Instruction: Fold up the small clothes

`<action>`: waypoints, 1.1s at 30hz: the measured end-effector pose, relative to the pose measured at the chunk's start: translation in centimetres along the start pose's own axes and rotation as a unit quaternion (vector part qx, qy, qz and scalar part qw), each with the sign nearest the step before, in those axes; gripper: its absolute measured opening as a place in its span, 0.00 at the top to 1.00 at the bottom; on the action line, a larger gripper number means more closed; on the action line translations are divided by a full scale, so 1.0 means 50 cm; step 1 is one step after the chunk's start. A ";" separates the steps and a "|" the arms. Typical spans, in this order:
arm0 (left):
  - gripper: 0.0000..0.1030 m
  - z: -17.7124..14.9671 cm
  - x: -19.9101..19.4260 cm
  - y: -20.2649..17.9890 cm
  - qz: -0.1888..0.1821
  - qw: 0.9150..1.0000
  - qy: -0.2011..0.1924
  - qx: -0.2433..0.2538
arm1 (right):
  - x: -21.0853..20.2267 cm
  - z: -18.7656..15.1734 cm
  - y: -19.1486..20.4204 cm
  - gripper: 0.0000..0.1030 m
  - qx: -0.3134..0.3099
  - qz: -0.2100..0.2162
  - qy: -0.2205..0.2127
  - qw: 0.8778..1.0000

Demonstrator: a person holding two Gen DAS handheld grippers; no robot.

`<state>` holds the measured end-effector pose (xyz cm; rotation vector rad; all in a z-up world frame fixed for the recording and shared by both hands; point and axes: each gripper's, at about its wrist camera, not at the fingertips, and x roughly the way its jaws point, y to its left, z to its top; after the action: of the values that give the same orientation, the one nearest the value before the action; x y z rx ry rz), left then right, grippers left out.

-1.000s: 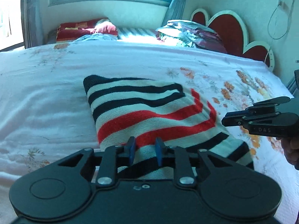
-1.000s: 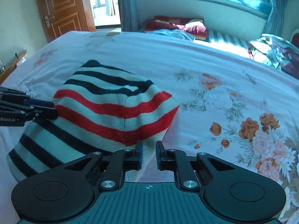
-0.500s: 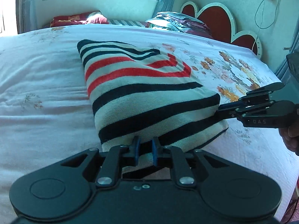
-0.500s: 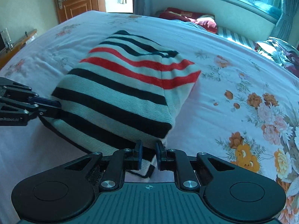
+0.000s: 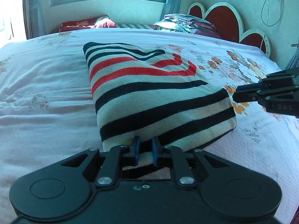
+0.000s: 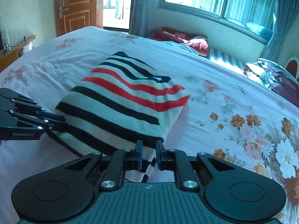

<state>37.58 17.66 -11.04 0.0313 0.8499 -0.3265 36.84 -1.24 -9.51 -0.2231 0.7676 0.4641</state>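
Observation:
A small knitted garment (image 5: 149,97) with black, white and red stripes lies folded over on the flowered bedsheet (image 5: 46,97). My left gripper (image 5: 144,149) is shut on its near edge, the cloth pinched between the blue pads. My right gripper (image 6: 148,154) is shut on the other near corner of the same garment (image 6: 121,104). In the left wrist view the right gripper (image 5: 241,94) comes in from the right at the garment's corner. In the right wrist view the left gripper (image 6: 56,120) comes in from the left at the garment's edge.
Folded bedding (image 5: 186,23) and a red pillow (image 5: 84,23) lie at the head of the bed, by a red scalloped headboard (image 5: 224,18). A wooden door (image 6: 78,5) and a side shelf (image 6: 16,46) stand beyond the bed's far side.
Both grippers have drawn the near edge of the garment toward me, so the black-striped part is folded over the red stripes and lies flatter and longer.

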 end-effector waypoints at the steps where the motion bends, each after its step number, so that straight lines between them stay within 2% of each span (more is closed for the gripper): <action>1: 0.87 0.000 0.000 -0.003 0.004 1.000 0.000 -0.001 | 0.010 -0.004 0.006 0.86 -0.006 0.007 0.009 1.000; 5: 0.87 0.001 0.001 -0.014 0.017 1.000 0.003 0.004 | 0.072 -0.038 -0.001 0.86 0.004 -0.010 0.059 0.998; 9: 0.87 0.001 0.003 -0.025 0.033 0.999 0.003 0.008 | 0.085 -0.057 -0.037 0.86 0.069 0.009 0.056 0.996; 14: 0.89 -0.003 -0.002 -0.040 0.059 0.998 -0.002 0.000 | 0.071 -0.054 -0.043 0.86 0.087 0.013 0.053 0.995; 16: 0.89 -0.004 -0.022 -0.053 0.073 0.997 -0.010 -0.006 | 0.036 -0.051 -0.045 0.86 0.105 0.012 0.035 0.994; 17: 0.82 -0.008 -0.038 -0.060 0.079 0.997 -0.020 -0.010 | 0.013 -0.053 -0.046 0.86 0.113 0.008 0.021 0.993; 18: 0.68 -0.012 -0.051 -0.067 0.083 0.996 -0.027 -0.016 | -0.009 -0.057 -0.047 0.86 0.118 0.001 0.013 0.993; 19: 0.58 -0.017 -0.064 -0.074 0.088 0.995 -0.033 -0.022 | -0.025 -0.061 -0.050 0.86 0.121 -0.001 0.009 0.993; 20: 0.30 -0.023 -0.078 -0.082 0.095 0.994 -0.039 -0.030 | -0.042 -0.066 -0.052 0.86 0.126 -0.003 0.004 0.992; 21: 0.08 -0.030 -0.091 -0.090 0.102 0.993 -0.049 -0.036 | -0.055 -0.071 -0.055 0.86 0.132 -0.007 0.003 0.991; 22: 0.03 -0.038 -0.104 -0.099 0.109 0.991 -0.061 -0.040 | -0.066 -0.077 -0.058 0.70 0.138 -0.013 0.004 0.990; 23: 0.01 -0.045 -0.116 -0.109 0.114 0.990 -0.068 -0.043 | -0.077 -0.084 -0.060 0.21 0.146 -0.028 0.004 0.989; 24: 0.01 -0.049 -0.123 -0.117 0.116 0.990 -0.068 -0.044 | -0.092 -0.094 -0.061 0.00 0.154 -0.050 -0.010 0.987; 25: 0.01 -0.053 -0.130 -0.126 0.118 0.990 -0.068 -0.046 | -0.110 -0.106 -0.061 0.00 0.154 -0.066 -0.037 0.985; 28: 0.00 -0.067 -0.149 -0.146 0.121 0.989 -0.070 -0.051 | -0.132 -0.129 -0.059 0.00 0.148 -0.089 -0.037 0.984; 33: 0.00 -0.094 -0.202 -0.189 0.124 0.987 -0.084 -0.058 | -0.194 -0.171 -0.053 0.00 0.167 -0.078 -0.053 0.981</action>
<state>25.16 12.14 -5.72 0.0017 0.6870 -0.0443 26.75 -9.74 -8.55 0.0541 0.7058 0.1916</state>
